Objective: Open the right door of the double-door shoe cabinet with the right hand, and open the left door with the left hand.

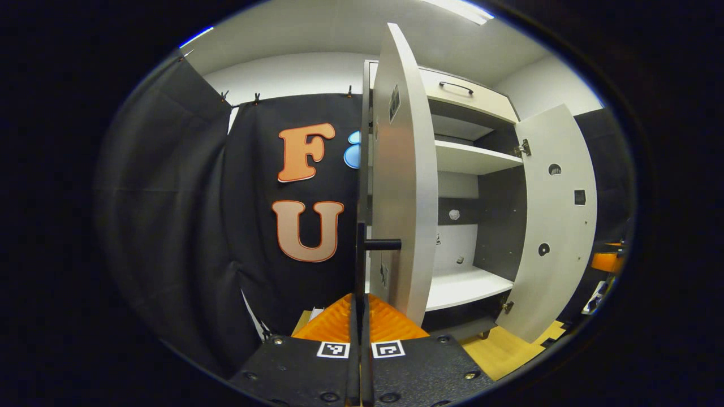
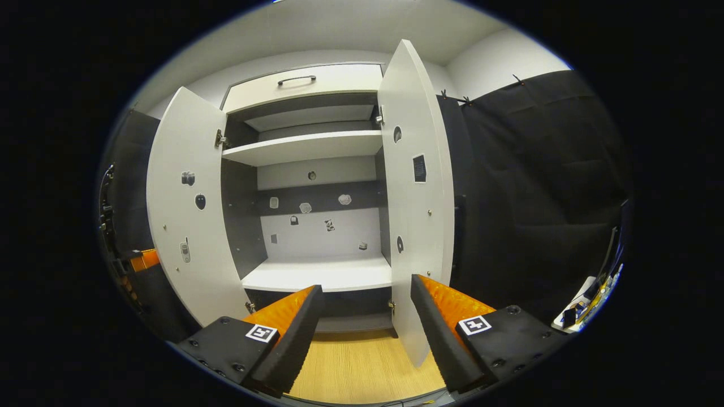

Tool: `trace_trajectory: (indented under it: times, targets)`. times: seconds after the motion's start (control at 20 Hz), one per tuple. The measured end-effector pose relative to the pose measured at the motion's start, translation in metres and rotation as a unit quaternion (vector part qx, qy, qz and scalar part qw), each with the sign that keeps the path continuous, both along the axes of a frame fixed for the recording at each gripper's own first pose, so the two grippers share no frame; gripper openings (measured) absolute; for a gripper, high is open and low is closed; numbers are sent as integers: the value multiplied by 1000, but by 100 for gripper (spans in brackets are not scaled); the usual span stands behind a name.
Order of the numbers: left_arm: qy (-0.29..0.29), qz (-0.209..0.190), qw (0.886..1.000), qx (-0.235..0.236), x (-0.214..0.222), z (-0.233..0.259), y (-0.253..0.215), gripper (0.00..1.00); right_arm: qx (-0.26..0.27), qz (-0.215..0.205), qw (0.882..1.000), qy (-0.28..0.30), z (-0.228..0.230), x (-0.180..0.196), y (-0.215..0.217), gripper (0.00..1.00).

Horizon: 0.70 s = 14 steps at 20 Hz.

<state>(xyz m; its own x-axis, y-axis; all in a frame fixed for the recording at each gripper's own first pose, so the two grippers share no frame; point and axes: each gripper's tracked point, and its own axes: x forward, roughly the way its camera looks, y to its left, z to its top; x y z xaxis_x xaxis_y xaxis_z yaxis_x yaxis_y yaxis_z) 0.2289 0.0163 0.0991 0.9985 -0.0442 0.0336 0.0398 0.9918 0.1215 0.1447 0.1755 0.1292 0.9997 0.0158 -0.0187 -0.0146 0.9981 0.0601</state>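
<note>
The white shoe cabinet (image 2: 308, 147) stands with both doors swung out. In the left gripper view the left door (image 1: 401, 186) is seen almost edge-on, right in front of me. Its black handle (image 1: 382, 244) runs down between my left gripper's fingers, and the left gripper (image 1: 360, 316) is shut on it. The right door (image 1: 557, 220) stands wide open farther right. In the right gripper view my right gripper (image 2: 365, 285) is open with nothing between its fingers, just left of the right door (image 2: 418, 198). The left door (image 2: 189, 215) is open at the left.
Inside are a white upper shelf (image 2: 305, 148), a lower shelf (image 2: 322, 274) and small stickers on the back wall. A drawer with a black handle (image 2: 297, 79) sits on top. Wooden floor (image 2: 362, 362) lies in front. Black cloth hangs on both sides.
</note>
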Motion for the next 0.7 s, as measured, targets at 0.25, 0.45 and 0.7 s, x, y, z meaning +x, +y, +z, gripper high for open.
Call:
trace_trajectory:
  times: [0.25, 0.45, 0.7]
  targets:
    - [5, -8, 1000, -5, -1, -1, -1, 0, -2, 3, 1000, 1, -1, -2, 5, 93]
    - [6, -10, 1000, -12, 0, -2, -2, 0, -2, 4, 1000, -2, 2, -7, 2, 93]
    - [17, -2, 1000, -5, -2, -3, 0, 0, -8, -4, 1000, -3, 5, -10, -6, 93]
